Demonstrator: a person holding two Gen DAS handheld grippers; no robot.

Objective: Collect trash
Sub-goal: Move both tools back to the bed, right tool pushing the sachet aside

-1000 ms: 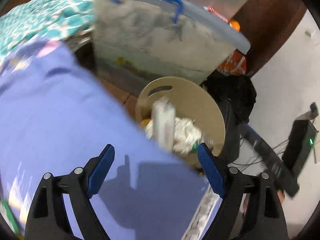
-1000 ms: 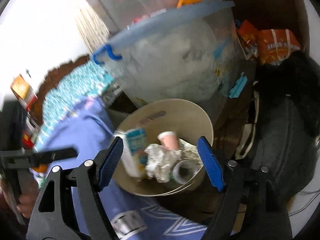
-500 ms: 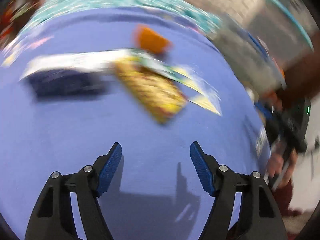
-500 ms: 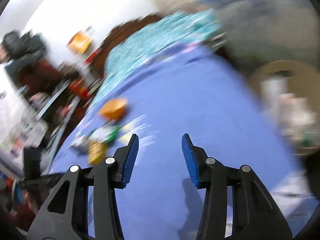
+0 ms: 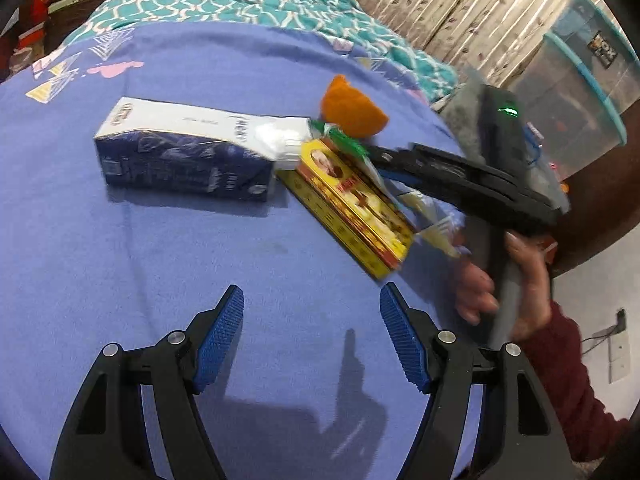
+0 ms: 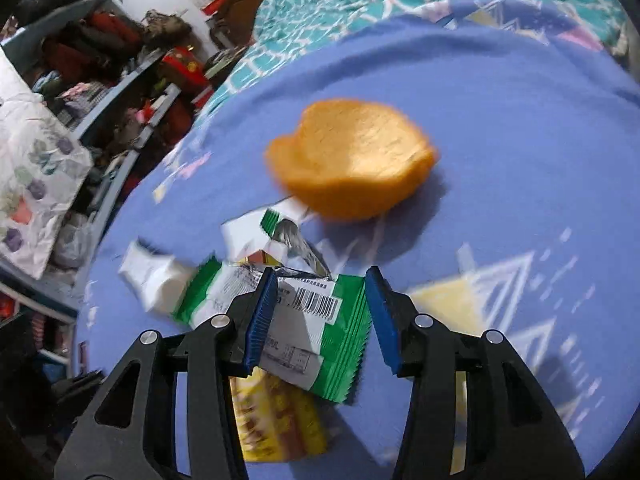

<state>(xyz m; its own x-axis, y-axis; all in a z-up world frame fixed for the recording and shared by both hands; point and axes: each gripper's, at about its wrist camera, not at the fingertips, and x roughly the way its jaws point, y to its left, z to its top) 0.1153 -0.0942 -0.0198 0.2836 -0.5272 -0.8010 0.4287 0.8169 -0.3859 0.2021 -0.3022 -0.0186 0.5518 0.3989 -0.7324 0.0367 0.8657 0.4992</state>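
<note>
From the left wrist view, the left gripper (image 5: 311, 334) hangs over the purple bedspread (image 5: 160, 260), fingers spread wide, nothing between them. Ahead lies the trash: a dark blue and white carton (image 5: 188, 156) on its side, a flat yellow and red snack box (image 5: 352, 204) touching its near end, a curl of orange peel (image 5: 352, 110) just behind. The right gripper (image 5: 384, 160) comes in from the right and its tip meets the crinkled green and white wrapper (image 5: 340, 136) on top of that box. Far right, clear plastic storage tubs with teal rims (image 5: 592, 80) are stacked; what's inside them I can't make out.

Now the right wrist view. The right gripper (image 6: 320, 312) has its blue pads partly open, straddling the green and white wrapper (image 6: 316, 320), which lies between them with its barcode up. Whether the pads touch it yet, I can't tell, and nothing is pinched. The yellow box (image 6: 276, 420) sits underneath, a white packet (image 6: 156, 280) off to the left, the orange peel (image 6: 352, 160) just beyond.

My read: it's lining up to grab that wrapper. It's thin, slippery film, so close on the crumpled middle, not the serrated edge, and lift straight up so the box below isn't dragged. No bin is in sight in either view.
</note>
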